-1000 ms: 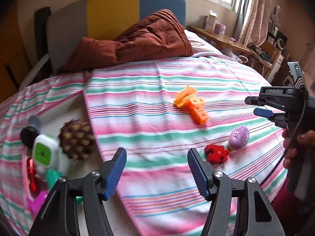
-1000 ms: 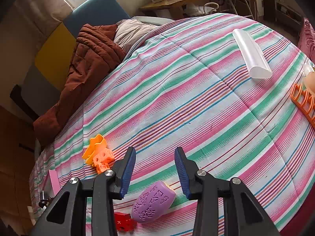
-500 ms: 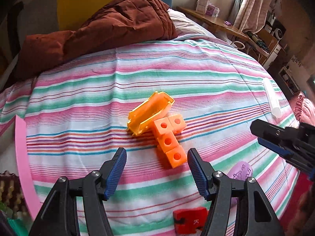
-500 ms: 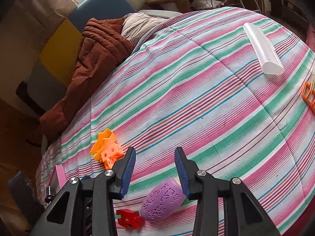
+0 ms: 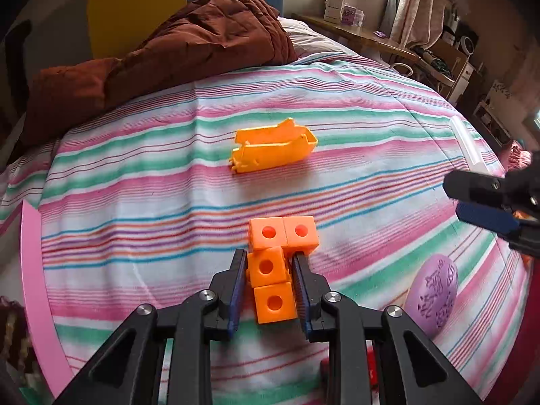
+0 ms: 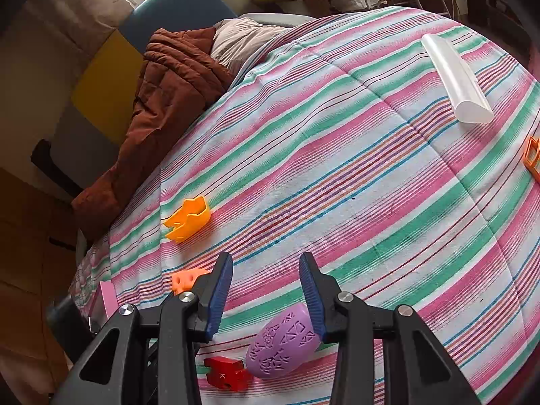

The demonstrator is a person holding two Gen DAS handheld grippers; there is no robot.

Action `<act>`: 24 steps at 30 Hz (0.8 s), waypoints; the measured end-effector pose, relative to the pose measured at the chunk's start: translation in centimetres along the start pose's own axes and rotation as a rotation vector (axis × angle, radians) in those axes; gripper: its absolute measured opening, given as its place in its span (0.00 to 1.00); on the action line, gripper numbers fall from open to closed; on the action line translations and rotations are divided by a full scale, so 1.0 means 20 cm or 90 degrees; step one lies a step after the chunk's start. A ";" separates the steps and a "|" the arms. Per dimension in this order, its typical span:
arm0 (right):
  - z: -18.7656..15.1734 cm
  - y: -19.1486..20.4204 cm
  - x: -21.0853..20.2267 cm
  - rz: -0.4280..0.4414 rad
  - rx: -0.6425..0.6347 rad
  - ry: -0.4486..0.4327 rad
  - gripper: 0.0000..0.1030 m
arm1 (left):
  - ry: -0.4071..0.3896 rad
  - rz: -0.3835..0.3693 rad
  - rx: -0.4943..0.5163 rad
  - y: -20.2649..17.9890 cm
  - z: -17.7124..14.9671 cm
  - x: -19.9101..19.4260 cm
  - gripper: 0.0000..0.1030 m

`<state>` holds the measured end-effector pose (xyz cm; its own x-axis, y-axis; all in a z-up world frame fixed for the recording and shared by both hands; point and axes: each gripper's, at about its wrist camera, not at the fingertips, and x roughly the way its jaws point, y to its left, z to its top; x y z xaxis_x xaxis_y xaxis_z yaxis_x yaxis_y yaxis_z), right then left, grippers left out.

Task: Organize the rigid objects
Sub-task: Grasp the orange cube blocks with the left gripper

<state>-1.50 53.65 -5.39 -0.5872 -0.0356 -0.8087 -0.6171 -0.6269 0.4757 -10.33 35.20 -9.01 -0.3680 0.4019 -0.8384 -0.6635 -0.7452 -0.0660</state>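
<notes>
Two grippers are over a bed with a striped blanket (image 5: 141,155), and the orange block piece (image 5: 273,270) is the thing to find everything else by. Far to the left of the block piece, at the edge of the blanket, is a pink bin rim (image 5: 33,287). Up and to the left of the block piece, at the far end of the bed, lies a bunched brown quilt (image 5: 189,44). The block piece is made of four orange cubes stuck together, each with a round hole on top. The left gripper (image 5: 267,266) is pinching it, with one blue pad pressed on each side of the two near cubes, while the two far cubes stick out past the tips. The piece is touching or just above the blanket; the pictures do not show which. Straight past the block piece, farther up the bed, lies a yellow-orange plastic piece (image 5: 273,150) with a jagged top, well apart from the cubes. To the right of the block piece, close by, lies a purple egg (image 5: 433,298) with carved patterns on it. Next to the egg, on the side toward the block piece, sits a small red block (image 6: 226,373). The right gripper (image 6: 266,287) hangs just above the egg with its blue pads spread wide and nothing between them. Far to the right of the block piece, near the other side of the bed, lies a clear plastic tube (image 6: 454,79). An orange frame (image 6: 532,157) peeks in at the far right edge.
</notes>
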 end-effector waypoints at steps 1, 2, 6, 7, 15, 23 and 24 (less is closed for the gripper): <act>0.00 0.00 0.00 -0.002 0.001 0.000 0.40 | -0.007 0.006 0.011 -0.01 -0.04 -0.03 0.27; 0.00 -0.01 0.00 -0.004 0.003 0.000 0.40 | -0.013 0.013 0.017 -0.01 -0.08 -0.05 0.27; 0.00 -0.02 0.01 -0.011 0.009 0.005 0.40 | -0.020 0.003 -0.012 0.03 -0.23 -0.15 0.27; 0.00 -0.02 0.02 -0.014 0.008 0.005 0.40 | -0.021 0.003 -0.017 0.04 -0.26 -0.17 0.27; 0.01 -0.05 0.03 -0.040 0.008 0.006 0.40 | -0.021 0.014 -0.027 0.03 -0.40 -0.27 0.27; 0.00 -0.04 0.05 -0.052 -0.003 0.015 0.40 | -0.035 0.012 0.005 -0.01 -0.53 -0.35 0.27; -0.01 -0.03 0.05 -0.053 -0.009 0.015 0.40 | -0.039 0.013 0.010 -0.02 -0.54 -0.35 0.27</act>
<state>-1.63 53.94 -6.58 -0.5215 -0.0016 -0.8532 -0.6559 -0.6388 0.4021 -0.42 26.90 -8.93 -0.4209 0.4194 -0.8043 -0.6657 -0.7452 -0.0402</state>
